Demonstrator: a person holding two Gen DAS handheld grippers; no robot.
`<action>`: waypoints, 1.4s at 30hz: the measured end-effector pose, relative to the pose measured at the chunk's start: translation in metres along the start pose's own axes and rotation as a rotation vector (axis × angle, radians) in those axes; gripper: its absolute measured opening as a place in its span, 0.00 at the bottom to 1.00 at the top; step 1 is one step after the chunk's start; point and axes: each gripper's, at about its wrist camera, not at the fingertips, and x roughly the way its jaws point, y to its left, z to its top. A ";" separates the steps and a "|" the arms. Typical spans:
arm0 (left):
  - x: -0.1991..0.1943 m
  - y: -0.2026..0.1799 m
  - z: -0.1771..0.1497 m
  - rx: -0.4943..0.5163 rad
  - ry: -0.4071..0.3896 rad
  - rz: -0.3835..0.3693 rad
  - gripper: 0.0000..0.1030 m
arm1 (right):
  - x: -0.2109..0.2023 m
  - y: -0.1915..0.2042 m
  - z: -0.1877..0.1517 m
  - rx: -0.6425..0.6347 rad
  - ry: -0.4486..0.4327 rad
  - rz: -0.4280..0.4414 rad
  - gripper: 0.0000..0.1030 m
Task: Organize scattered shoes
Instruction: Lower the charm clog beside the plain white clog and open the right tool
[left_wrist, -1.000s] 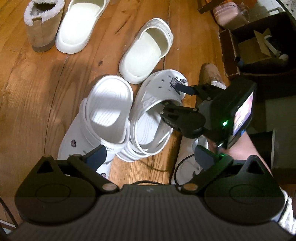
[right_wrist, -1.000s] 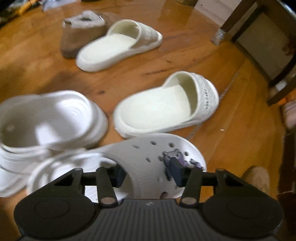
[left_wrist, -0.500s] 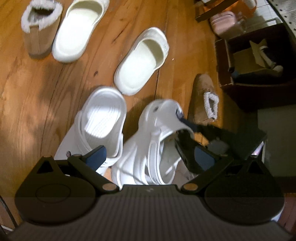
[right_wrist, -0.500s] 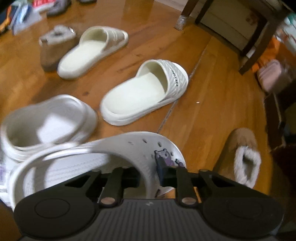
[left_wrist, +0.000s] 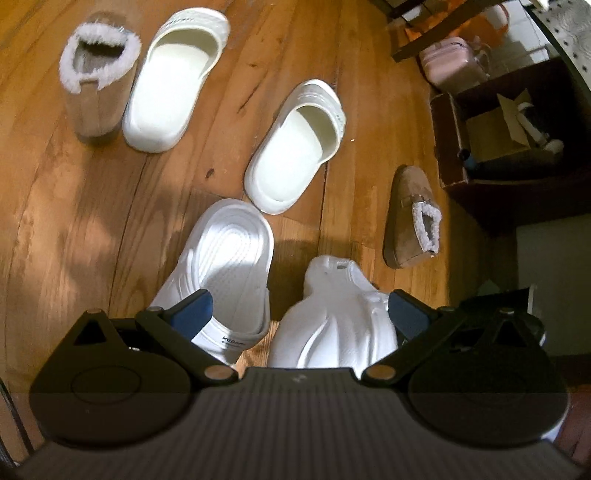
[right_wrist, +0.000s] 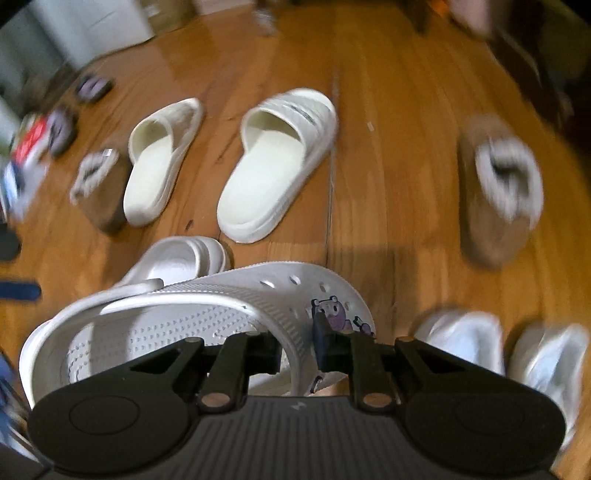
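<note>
Right wrist view: right gripper (right_wrist: 295, 345) is seen pinching the charm-studded white clog (right_wrist: 207, 325), now lifted off the floor (right_wrist: 399, 110) and away from its mate (left_wrist: 225, 273). Left gripper (left_wrist: 299, 314) is spread, empty. Pairing placement is judged pending.

Bare floor (left_wrist: 74, 229) lies open along my left, below the boot (left_wrist: 98, 77). Ahead, two cream slides (left_wrist: 177, 74) (left_wrist: 295, 147) block the middle. A clear strip runs between the nearer slide and the brown slipper (left_wrist: 410, 214); a box (left_wrist: 454, 147) crowds the right edge.
</note>
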 end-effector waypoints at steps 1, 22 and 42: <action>-0.002 -0.001 0.000 0.010 -0.003 0.001 1.00 | 0.001 -0.003 -0.001 0.059 0.019 0.020 0.16; 0.040 0.001 -0.004 -0.007 0.123 -0.050 1.00 | 0.021 -0.053 -0.066 0.767 0.375 0.146 0.21; 0.037 0.042 -0.002 -0.070 0.107 0.066 1.00 | -0.010 0.014 -0.035 -0.012 -0.031 0.159 0.77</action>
